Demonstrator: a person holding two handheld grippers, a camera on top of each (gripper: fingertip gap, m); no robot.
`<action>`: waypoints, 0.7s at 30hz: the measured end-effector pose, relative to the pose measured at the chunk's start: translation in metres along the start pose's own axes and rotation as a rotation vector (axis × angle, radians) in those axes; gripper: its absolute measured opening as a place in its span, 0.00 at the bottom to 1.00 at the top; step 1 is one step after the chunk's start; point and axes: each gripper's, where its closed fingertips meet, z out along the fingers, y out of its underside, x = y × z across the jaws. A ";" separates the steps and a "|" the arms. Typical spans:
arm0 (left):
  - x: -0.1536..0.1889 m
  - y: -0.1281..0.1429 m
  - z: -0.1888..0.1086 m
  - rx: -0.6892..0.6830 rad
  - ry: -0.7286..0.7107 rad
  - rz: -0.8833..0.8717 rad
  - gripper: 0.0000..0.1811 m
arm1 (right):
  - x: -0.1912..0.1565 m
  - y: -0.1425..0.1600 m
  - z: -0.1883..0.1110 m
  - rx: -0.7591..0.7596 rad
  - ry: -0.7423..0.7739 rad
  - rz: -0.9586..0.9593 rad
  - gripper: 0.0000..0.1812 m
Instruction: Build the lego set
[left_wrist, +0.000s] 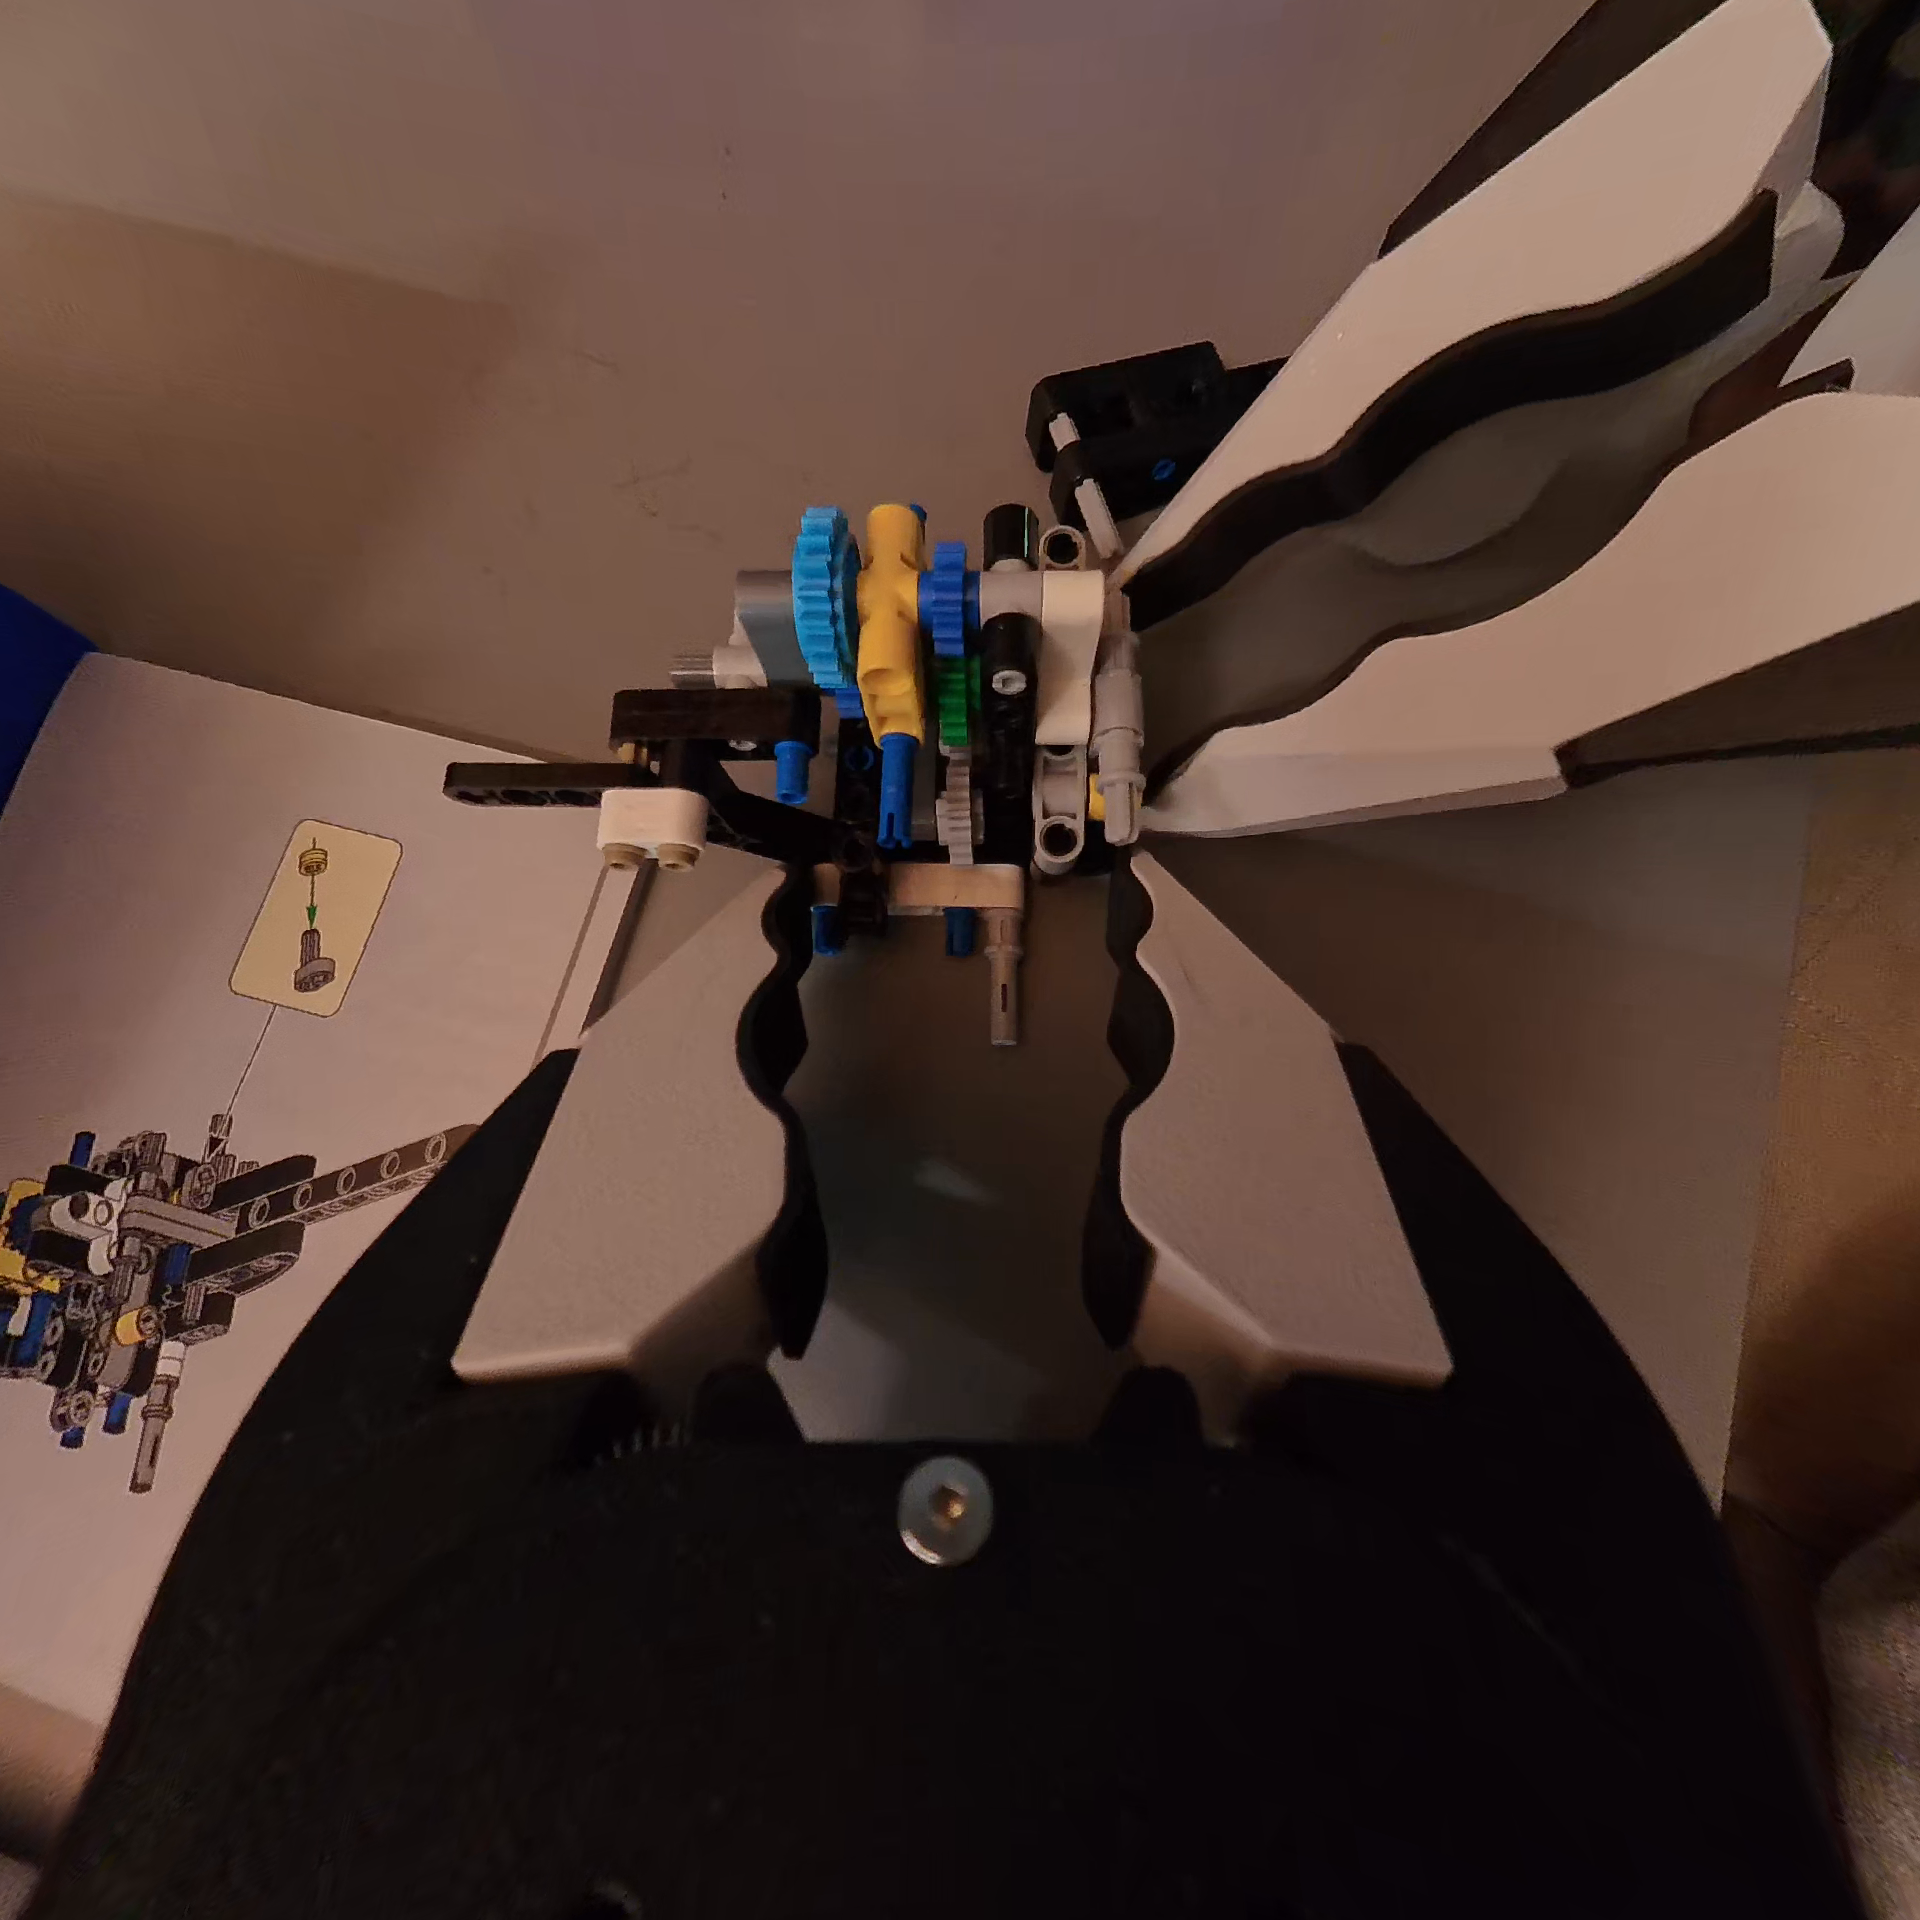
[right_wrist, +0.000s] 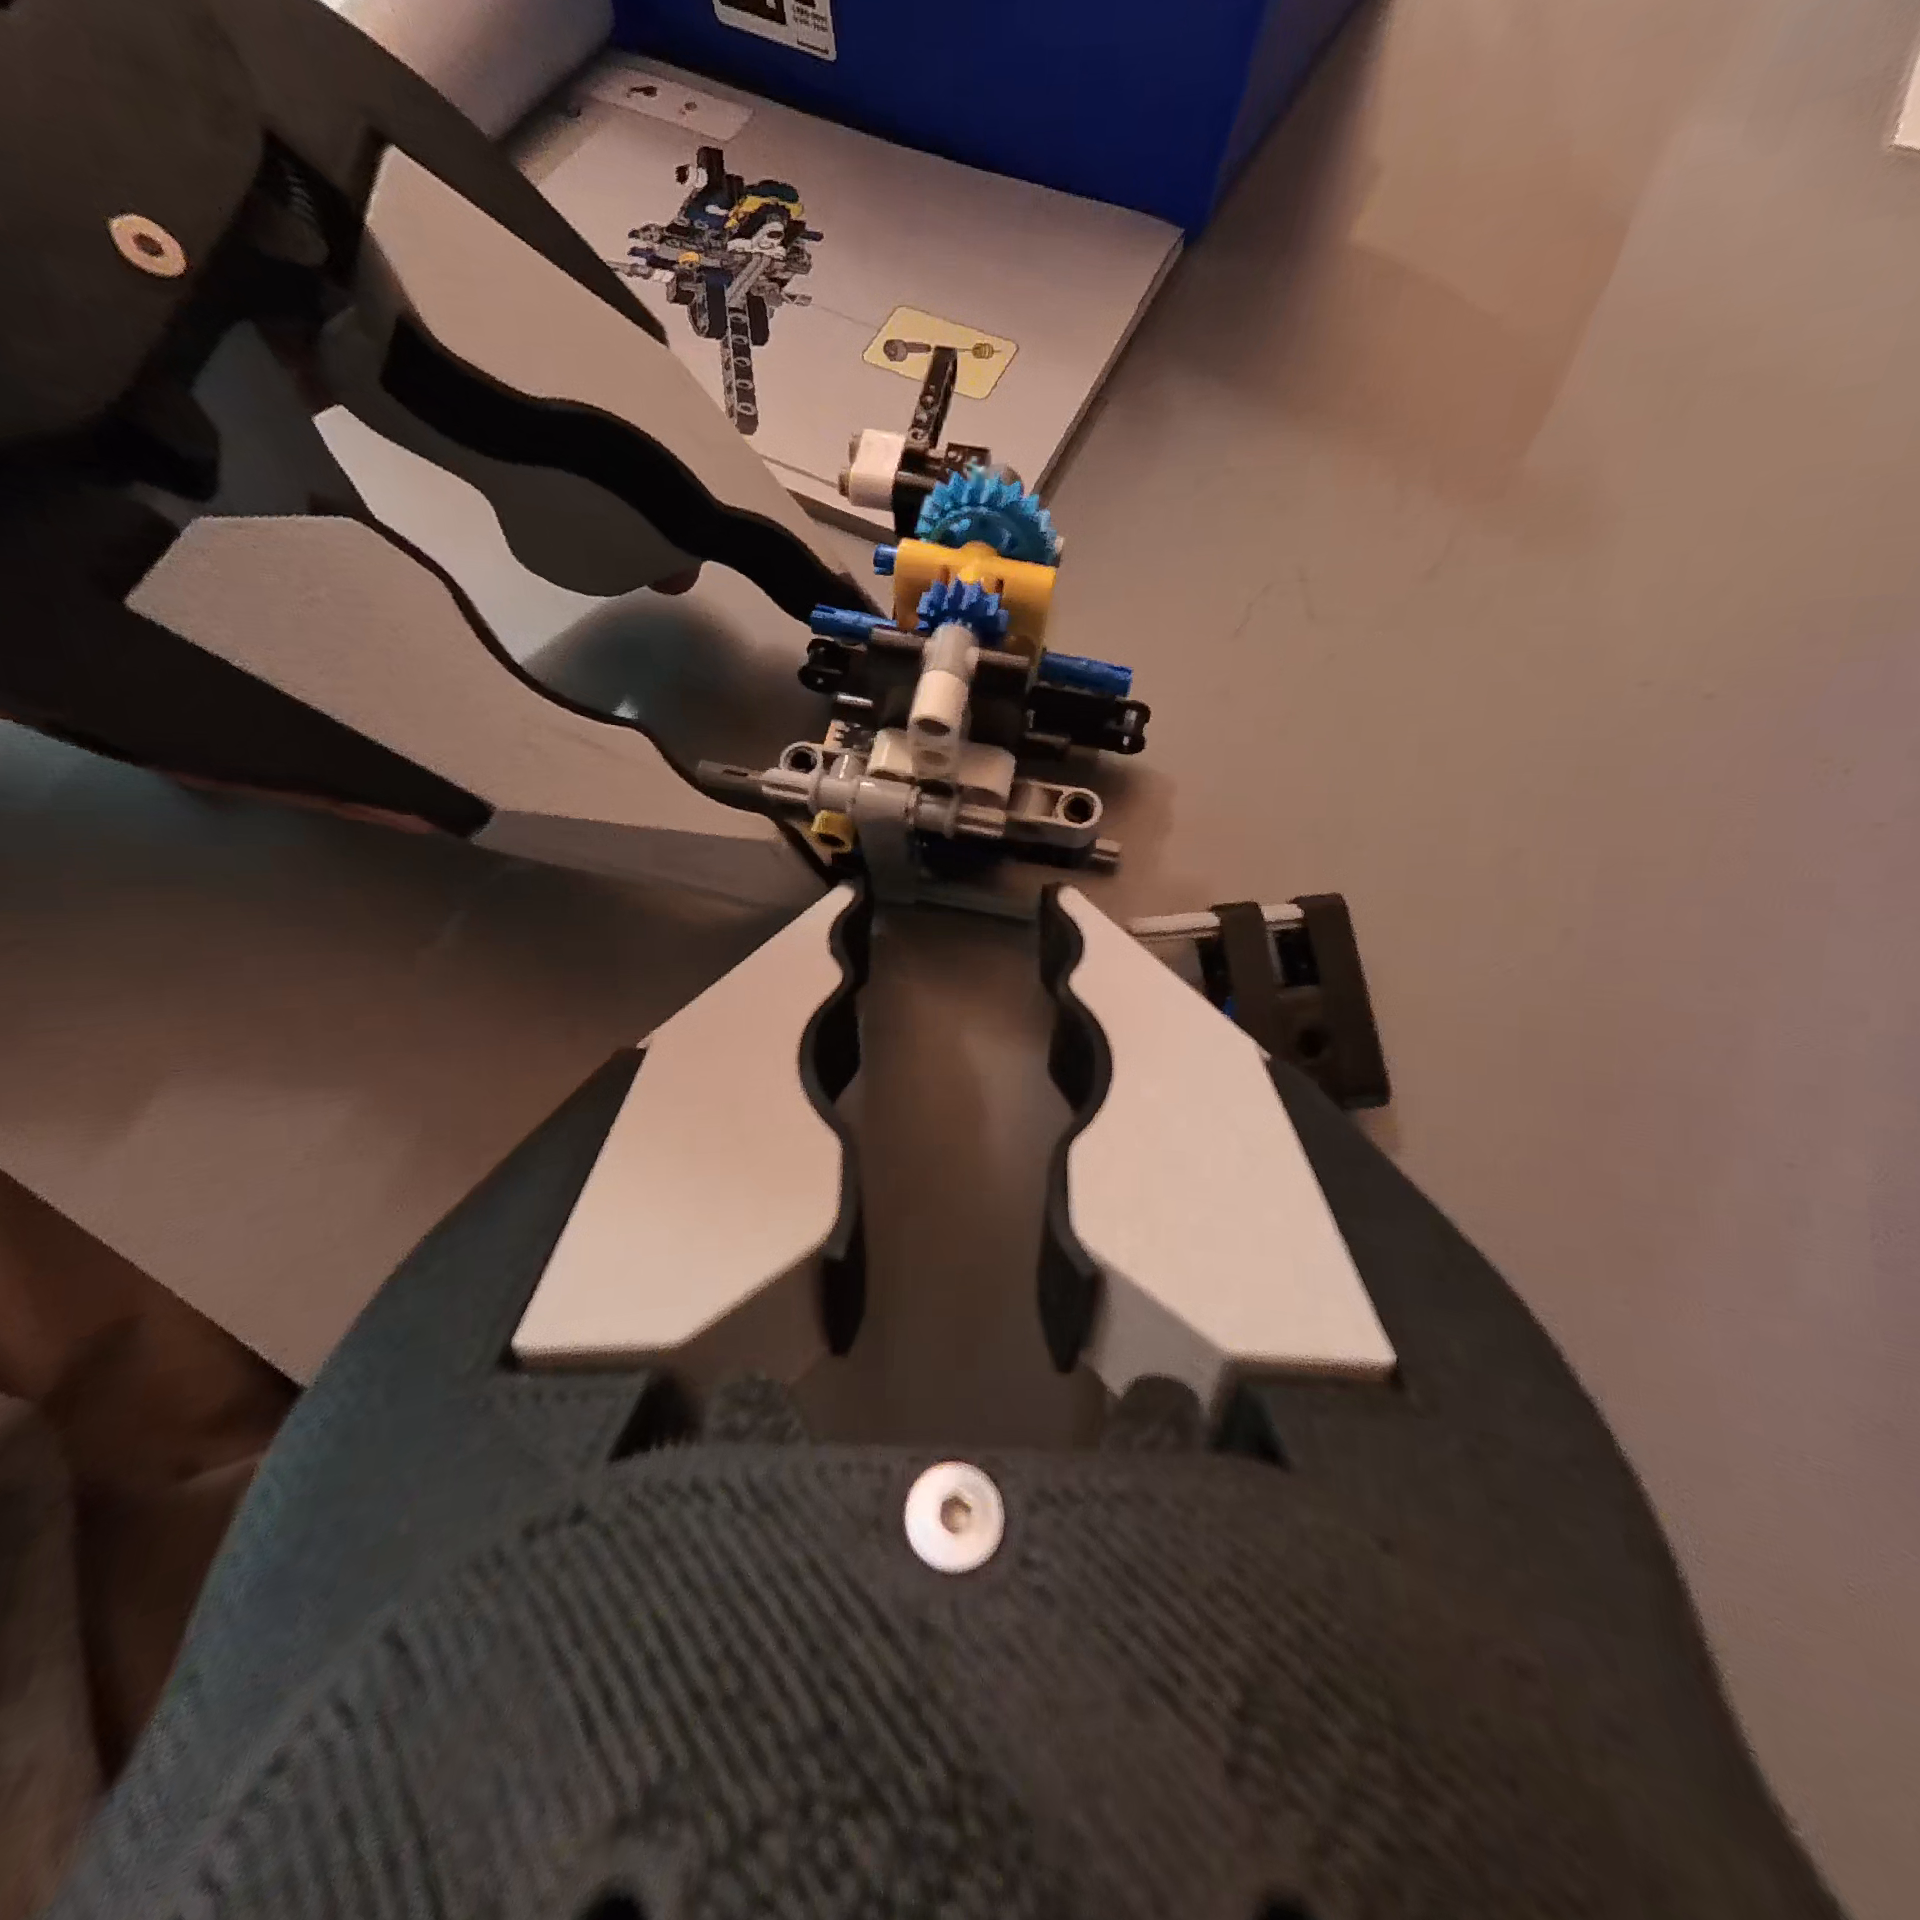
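Observation:
The lego assembly (left_wrist: 894, 644) has light blue, dark blue and green gears, a yellow connector, and black and grey beams. It stands on the table between both grippers. My left gripper (left_wrist: 956, 883) holds its near base, one jaw on each side. My right gripper (right_wrist: 951, 899) clamps the grey end of the assembly (right_wrist: 977, 582). In the left wrist view the right gripper (left_wrist: 1135, 696) comes in from the upper right. In the right wrist view the left gripper (right_wrist: 842, 743) comes in from the upper left.
An open instruction booklet (left_wrist: 208, 935) lies left of the assembly; it also shows in the right wrist view (right_wrist: 883, 260). A small black sub-assembly (left_wrist: 1132, 416) lies on the table behind the right gripper, and also shows in the right wrist view (right_wrist: 1299, 987). A blue box (right_wrist: 987, 83) stands beyond the booklet.

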 end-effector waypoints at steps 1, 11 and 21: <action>0.000 0.000 0.000 0.000 -0.001 0.000 0.32 | -0.001 -0.001 0.000 0.003 -0.001 -0.003 0.17; 0.000 0.000 0.000 0.000 -0.002 0.003 0.32 | 0.000 -0.001 0.002 -0.005 0.017 0.000 0.18; 0.001 0.000 0.000 0.000 -0.001 0.002 0.32 | 0.002 0.000 0.002 -0.007 0.029 0.011 0.19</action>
